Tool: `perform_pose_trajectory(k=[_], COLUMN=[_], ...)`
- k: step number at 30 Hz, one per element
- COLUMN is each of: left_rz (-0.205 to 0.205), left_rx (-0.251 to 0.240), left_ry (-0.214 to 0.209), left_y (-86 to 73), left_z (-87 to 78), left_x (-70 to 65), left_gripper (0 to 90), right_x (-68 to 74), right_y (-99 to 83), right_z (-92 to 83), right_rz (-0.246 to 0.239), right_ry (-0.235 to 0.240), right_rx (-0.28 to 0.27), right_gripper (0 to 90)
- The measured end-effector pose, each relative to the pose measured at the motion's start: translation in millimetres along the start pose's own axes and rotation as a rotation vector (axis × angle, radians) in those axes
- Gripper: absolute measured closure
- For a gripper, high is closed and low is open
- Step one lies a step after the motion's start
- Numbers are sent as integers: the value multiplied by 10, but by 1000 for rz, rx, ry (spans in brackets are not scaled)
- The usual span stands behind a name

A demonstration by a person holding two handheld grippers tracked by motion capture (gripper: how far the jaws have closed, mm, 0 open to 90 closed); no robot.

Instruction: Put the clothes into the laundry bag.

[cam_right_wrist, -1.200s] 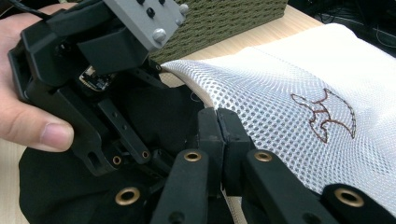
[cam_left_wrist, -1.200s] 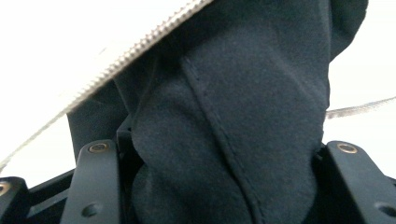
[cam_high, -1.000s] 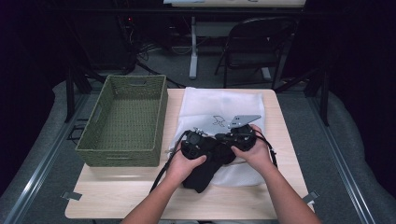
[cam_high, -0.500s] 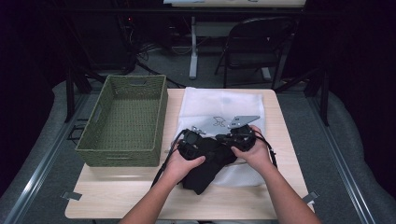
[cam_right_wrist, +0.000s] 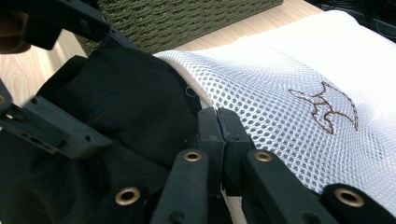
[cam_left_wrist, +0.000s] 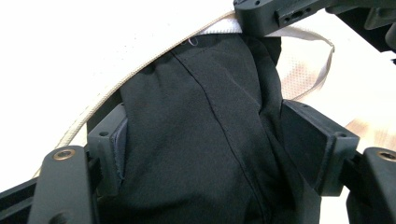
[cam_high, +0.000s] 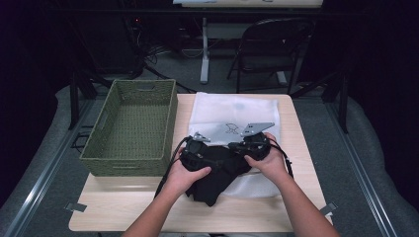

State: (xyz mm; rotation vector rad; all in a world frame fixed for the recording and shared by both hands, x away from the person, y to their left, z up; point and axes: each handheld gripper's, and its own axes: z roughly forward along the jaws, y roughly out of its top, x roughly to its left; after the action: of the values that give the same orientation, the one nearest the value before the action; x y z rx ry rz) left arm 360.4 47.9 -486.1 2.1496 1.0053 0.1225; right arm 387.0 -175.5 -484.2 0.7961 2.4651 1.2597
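Left claw [cam_left_wrist: 205, 154] just opened wide, black cloth [cam_left_wrist: 201, 140] loose between jaws; right claw [cam_right_wrist: 218, 122] clamped on mesh bag's [cam_right_wrist: 289, 116] rim. Basket [cam_high: 133, 126] close at left; bare worktop [cam_high: 148, 212] along near edge.

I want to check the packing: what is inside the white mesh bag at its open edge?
A black garment goes in under the mesh bag's beige rim. The right gripper is shut on that rim. How far the garment goes inside is covered by the mesh.

Black garment [cam_high: 217, 173] upper end hidden inside white mesh bag [cam_high: 232, 111]; lower part cut off in left gripper view.
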Motion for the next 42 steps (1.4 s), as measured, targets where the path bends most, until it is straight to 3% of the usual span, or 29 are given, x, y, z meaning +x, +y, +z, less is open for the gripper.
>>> perform_pose_trajectory(k=[4, 8, 16, 20, 27, 34, 42], left_rz=[-4, -16, 34, 40, 55, 69, 68], left_rx=[4, -19, -26, -26, 1, 51, 75], left_ry=[0, -34, -26, -33, -41, -13, 1], left_y=[-6, -10, -91, -171, -294, -423, -499], left_z=[-50, -160, -387, -434, -404, -270, -125], left_x=[-20, -30, -85, -97, -121, -89, -53], left_gripper=[248, 248, 243, 241, 235, 226, 216], right_x=[3, 0, 8, 11, 14, 16, 24], right_y=[-1, -2, 1, 2, 3, 3, 5], right_z=[1, 1, 7, 6, 5, 3, 3], right_rz=[-1, 1, -1, -1, -2, -4, -4], right_ry=[0, 0, -2, -4, -6, -5, -6], right_rx=[1, 2, 3, 3, 3, 1, 3], right_gripper=[894, 894, 894, 894, 894, 894, 894])
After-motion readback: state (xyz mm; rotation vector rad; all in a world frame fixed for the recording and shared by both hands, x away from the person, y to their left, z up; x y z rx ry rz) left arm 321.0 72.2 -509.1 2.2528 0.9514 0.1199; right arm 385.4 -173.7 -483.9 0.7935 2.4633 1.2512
